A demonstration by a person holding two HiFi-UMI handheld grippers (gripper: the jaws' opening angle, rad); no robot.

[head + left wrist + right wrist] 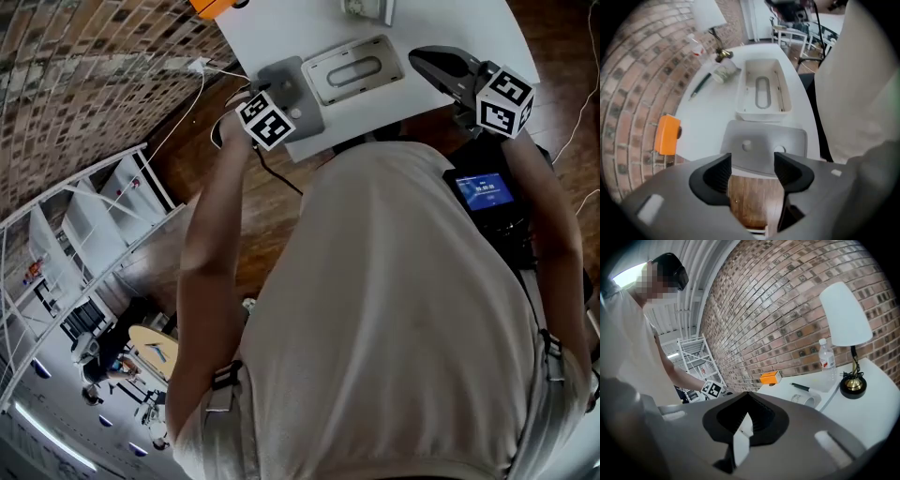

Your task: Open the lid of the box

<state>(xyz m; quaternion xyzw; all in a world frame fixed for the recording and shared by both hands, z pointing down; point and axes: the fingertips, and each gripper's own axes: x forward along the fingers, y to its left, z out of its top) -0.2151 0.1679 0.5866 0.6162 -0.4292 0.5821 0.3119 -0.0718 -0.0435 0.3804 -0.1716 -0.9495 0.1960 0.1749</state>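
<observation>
The white box (762, 89) stands open on the white table (705, 122), its inside bare; in the head view the box (354, 70) sits near the table's front edge. Its grey lid (764, 145) lies flat beside it, at the table's edge, and shows left of the box as the lid (291, 94). My left gripper (752, 171) is open, its tips just short of the lid's near edge, with only floor between them. Under its marker cube the left gripper (262, 108) hangs at the lid's corner. My right gripper (746, 399) is shut on nothing; the right gripper (441, 64) hovers right of the box.
An orange block (667, 135) lies at the table's left edge. A pen (700, 86), a small roll (724, 72), a water bottle (827, 359) and a white-shaded lamp (846, 333) stand at the far end by the brick wall. A white rack (103, 216) stands on the wooden floor.
</observation>
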